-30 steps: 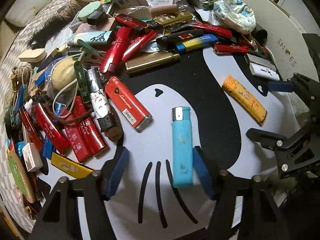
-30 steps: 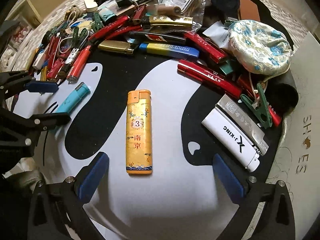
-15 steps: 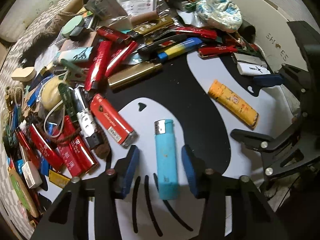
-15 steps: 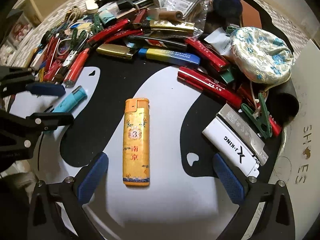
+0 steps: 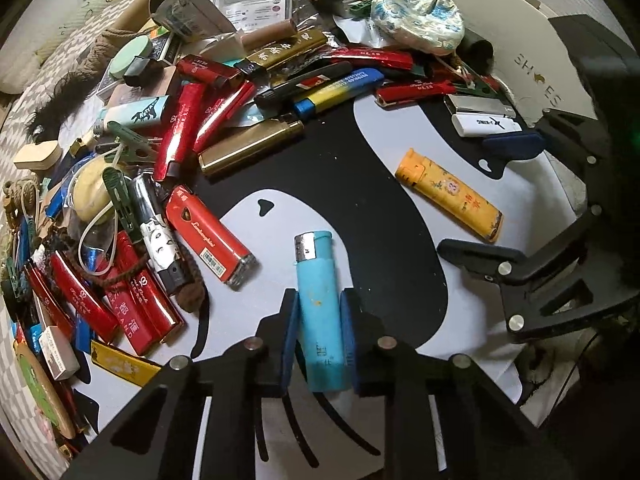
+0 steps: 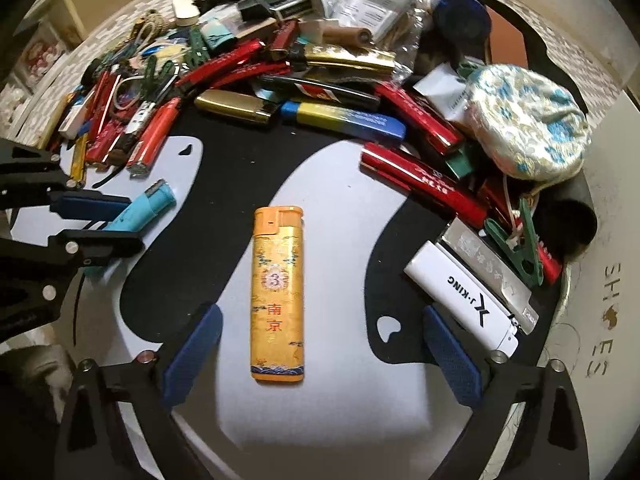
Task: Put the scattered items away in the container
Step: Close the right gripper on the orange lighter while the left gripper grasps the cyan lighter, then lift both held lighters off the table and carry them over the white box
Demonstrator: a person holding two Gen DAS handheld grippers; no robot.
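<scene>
My left gripper (image 5: 319, 332) is shut on a light blue lighter (image 5: 318, 308) that lies on the black and white mat; the lighter also shows in the right wrist view (image 6: 140, 210), between the left fingers. My right gripper (image 6: 318, 354) is open, its blue pads on either side of an orange lighter (image 6: 277, 294) lying flat on the mat. The orange lighter also shows in the left wrist view (image 5: 450, 194). No container is clearly in view apart from a white box (image 6: 600, 280) at the right.
A dense pile of lighters, clips and small items rings the mat: red lighters (image 5: 212, 236), a gold lighter (image 5: 250, 146), a blue-yellow lighter (image 6: 342, 120), a white X-King lighter (image 6: 464, 302), a brocade pouch (image 6: 528, 120).
My left gripper has closed its pads onto the light blue lighter. My right gripper has moved slightly forward over the orange lighter and stays open.
</scene>
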